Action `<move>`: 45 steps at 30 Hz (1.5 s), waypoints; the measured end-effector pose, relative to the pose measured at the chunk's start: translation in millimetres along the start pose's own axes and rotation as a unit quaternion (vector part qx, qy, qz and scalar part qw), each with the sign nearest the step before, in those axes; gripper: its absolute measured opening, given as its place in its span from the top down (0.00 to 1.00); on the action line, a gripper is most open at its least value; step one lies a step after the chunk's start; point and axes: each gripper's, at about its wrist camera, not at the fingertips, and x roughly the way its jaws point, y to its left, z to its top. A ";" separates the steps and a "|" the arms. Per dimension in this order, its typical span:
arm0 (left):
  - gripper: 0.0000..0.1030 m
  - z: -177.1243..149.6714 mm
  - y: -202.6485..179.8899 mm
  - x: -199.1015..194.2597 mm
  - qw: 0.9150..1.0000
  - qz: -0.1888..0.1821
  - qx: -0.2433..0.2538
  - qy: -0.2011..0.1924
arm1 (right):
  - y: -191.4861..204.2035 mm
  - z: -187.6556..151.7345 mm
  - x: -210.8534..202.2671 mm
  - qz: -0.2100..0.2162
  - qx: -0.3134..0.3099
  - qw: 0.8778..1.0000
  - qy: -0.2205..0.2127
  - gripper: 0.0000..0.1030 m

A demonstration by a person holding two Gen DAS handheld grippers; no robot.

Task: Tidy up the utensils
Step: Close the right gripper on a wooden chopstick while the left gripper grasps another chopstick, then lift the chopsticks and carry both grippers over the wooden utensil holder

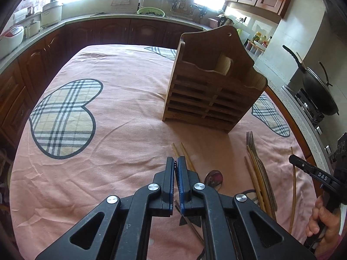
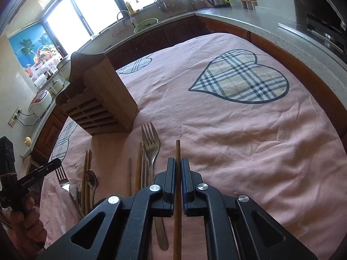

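A single brown wooden chopstick (image 2: 177, 173) is being clamped between the narrowly set fingers of the right gripper (image 2: 178, 162), pointing forward over the pink heart-patterned cloth (image 2: 238, 130) on the desk. The left gripper (image 1: 175, 162) is being held with its fingers almost together on nothing, above a pair of wooden chopsticks (image 1: 184, 153). The slatted brown wooden utensil holder (image 1: 208, 86) is being kept upright on the cloth, near a steel fork (image 2: 150, 143).

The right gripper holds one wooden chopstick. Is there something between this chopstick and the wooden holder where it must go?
Nothing visible blocks it. The right gripper is shut on the chopstick; the wooden utensil holder stands ahead to its left. Only a fork and other chopsticks lie flat on the pink tablecloth between.
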 end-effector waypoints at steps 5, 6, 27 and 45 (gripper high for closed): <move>0.99 -7.9 -1.0 -40.7 1.000 -0.011 0.001 -0.029 | 18.1 5.7 -24.0 0.014 -0.016 0.999 -0.025 0.96; 0.99 -9.7 -1.7 -48.1 0.999 -0.013 0.002 -0.035 | 21.3 6.4 -29.1 0.017 -0.018 0.999 -0.031 0.96; 0.99 -29.6 -1.8 -154.8 0.990 0.004 0.018 -0.140 | 74.3 21.4 -102.7 0.048 -0.067 0.986 -0.148 0.96; 0.99 31.3 -4.2 -158.4 0.978 0.017 0.020 -0.205 | 109.9 76.1 -111.9 0.093 -0.063 0.962 -0.249 0.95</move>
